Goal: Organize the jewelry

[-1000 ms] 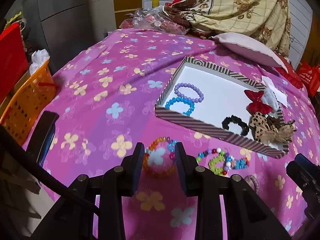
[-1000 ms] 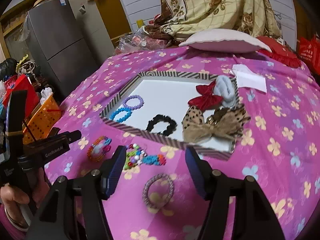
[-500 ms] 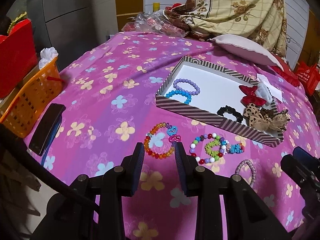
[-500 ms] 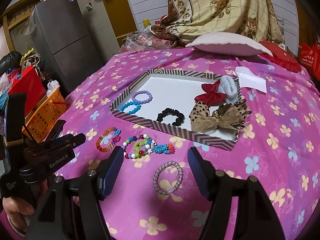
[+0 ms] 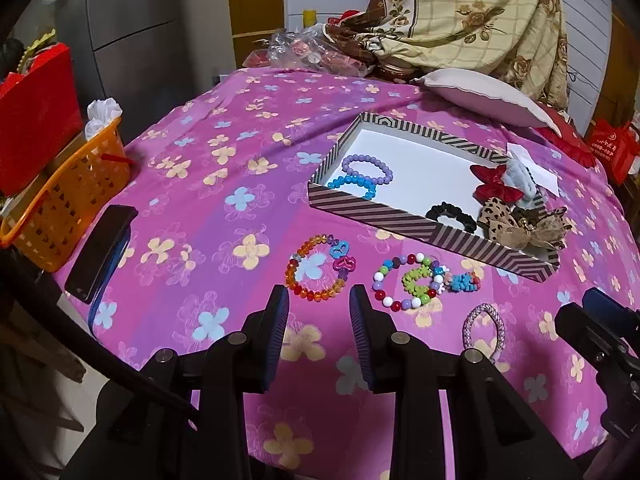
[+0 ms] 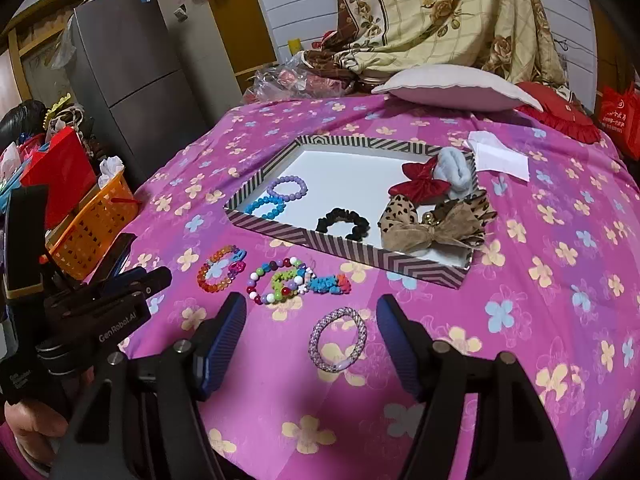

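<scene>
A striped tray [image 5: 400, 226] [image 6: 360, 249] on the pink flowered cloth holds a purple bracelet [image 5: 366, 159], a blue one [image 5: 352, 182], a black scrunchie [image 5: 450, 216] and bows [image 5: 496, 186]. In front of it lie an orange bead bracelet [image 5: 289, 274] [image 6: 201, 276], mixed bead bracelets [image 5: 400, 280] [image 6: 272, 280] and a lilac woven bracelet [image 5: 467, 328] [image 6: 320, 330]. My left gripper [image 5: 318, 296] is open, its tips just short of the orange bracelet. My right gripper [image 6: 311, 304] is open and empty above the cloth, with the lilac bracelet showing between its fingers.
A black phone [image 5: 100, 252] lies at the cloth's left edge beside an orange basket [image 5: 68, 200]. A white pillow [image 5: 480, 96] and bedding sit at the back. A white paper [image 6: 500, 156] lies right of the tray. A hand [image 6: 36, 428] holds the left gripper.
Both grippers have drawn back from the tray. The orange bracelet, earlier between the left fingers, now lies ahead of their tips. The right jaws have widened a little.
</scene>
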`<state>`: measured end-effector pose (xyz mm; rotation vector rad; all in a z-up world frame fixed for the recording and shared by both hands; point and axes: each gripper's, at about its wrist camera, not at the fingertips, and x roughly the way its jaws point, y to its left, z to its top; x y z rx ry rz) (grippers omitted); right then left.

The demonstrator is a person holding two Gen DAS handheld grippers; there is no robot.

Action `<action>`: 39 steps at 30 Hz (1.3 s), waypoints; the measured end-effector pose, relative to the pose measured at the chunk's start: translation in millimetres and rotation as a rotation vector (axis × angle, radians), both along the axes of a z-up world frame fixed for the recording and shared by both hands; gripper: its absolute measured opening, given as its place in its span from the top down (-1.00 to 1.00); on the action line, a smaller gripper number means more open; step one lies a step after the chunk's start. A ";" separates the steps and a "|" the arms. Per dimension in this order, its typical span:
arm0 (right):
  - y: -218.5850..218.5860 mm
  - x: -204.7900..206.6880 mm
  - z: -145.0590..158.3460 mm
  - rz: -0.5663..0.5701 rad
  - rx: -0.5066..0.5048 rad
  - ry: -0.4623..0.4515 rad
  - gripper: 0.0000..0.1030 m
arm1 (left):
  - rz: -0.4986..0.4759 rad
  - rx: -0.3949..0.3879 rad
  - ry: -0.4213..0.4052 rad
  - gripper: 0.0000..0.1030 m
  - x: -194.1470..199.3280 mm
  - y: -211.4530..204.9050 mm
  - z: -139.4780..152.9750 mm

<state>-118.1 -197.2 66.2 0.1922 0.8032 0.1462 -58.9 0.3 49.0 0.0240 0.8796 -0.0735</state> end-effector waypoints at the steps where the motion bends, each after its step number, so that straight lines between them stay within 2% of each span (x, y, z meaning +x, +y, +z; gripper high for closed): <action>1: 0.3 -1.4 0.4 0.001 0.000 -0.003 -0.38 | -0.001 0.003 -0.003 0.31 -2.1 -0.7 0.7; 20: 4.8 -9.8 1.6 0.006 -0.006 -0.004 -0.41 | -0.002 0.009 0.001 0.31 -11.0 -0.6 -1.4; 39: 5.2 -1.5 -15.5 0.016 -0.009 0.039 -0.41 | 0.006 0.007 0.037 0.31 -2.8 0.0 -16.2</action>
